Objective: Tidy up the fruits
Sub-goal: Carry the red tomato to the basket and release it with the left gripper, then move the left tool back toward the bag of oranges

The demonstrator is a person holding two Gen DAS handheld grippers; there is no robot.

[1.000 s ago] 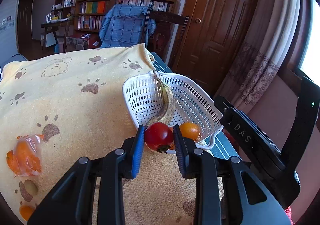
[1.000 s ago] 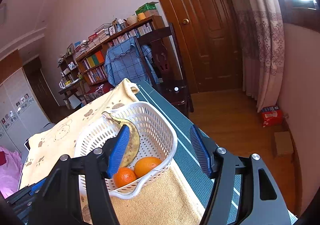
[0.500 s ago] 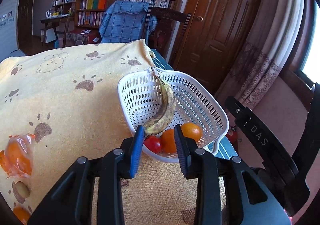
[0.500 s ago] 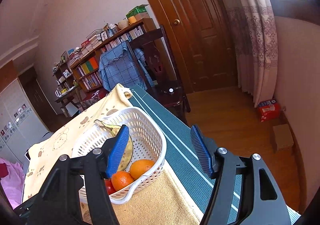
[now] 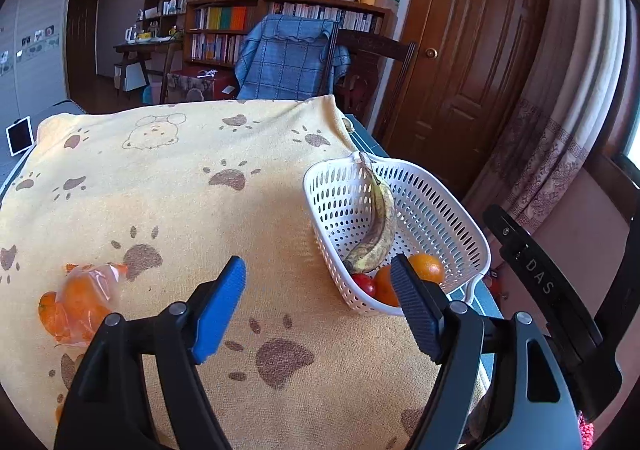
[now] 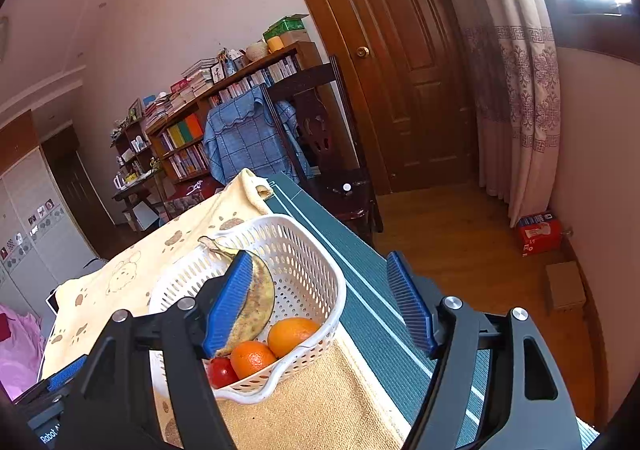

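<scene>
Left wrist view: the left tool hangs over the yellow paw-print towel that covers the bench, its jaws opening with nothing between them. To its right, at the right edge of the towel, sits the white basket. A spotted banana leans against the basket's left wall, and at the near end lie a tomato and two oranges, partly hidden behind the tool's right finger. Far to the left on the towel, well apart from the basket, lies a clear bag of oranges.

Right wrist view: the right tool is held above the near right part of the basket, its jaws also opening and holding nothing. The tomato touches the nearer orange in the basket's near corner, the second orange just beside them. The green mat runs along the bench's right side.
</scene>
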